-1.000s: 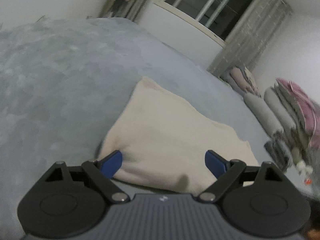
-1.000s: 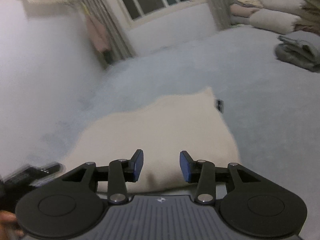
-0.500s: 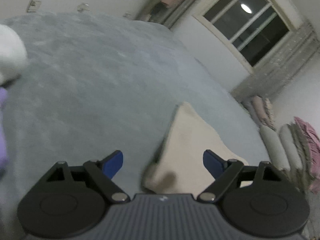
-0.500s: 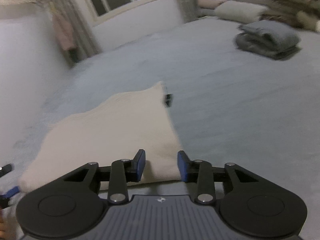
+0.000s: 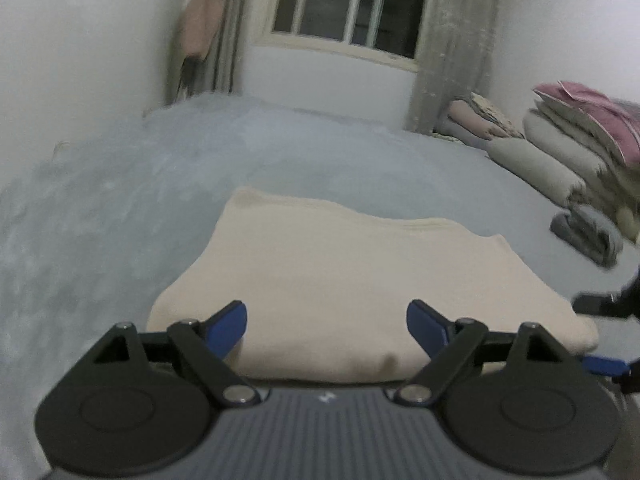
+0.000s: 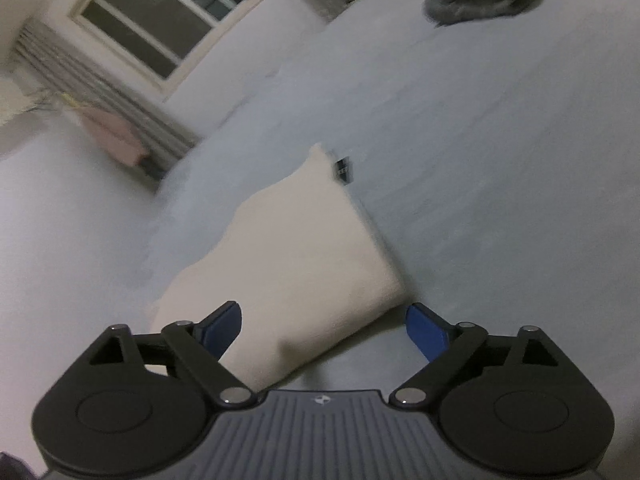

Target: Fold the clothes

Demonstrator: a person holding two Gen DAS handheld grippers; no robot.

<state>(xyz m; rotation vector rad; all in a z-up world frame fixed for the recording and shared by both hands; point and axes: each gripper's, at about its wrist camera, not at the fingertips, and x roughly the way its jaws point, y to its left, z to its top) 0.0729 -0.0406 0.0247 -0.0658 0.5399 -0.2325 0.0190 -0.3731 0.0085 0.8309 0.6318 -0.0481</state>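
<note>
Left gripper [image 5: 326,325] hangs over the near edge of the folded cream garment [image 5: 360,276], jaws opening, pads spread wide and gripping nothing. Right gripper [image 6: 322,330] is at the garment's near right corner, jaws opening too: its left pad over the cloth, its right pad over bare bed [image 6: 500,160], nothing clamped. The garment lies flat on the grey bed, a small dark tag [image 6: 343,169] at its far corner. Beyond the garment to the right sits a folded grey garment [image 5: 588,236], with stacked bedding [image 5: 560,148] behind that. Straight past the garment, a window [image 5: 352,0] with curtains [image 5: 448,44]. No containers in view.
</note>
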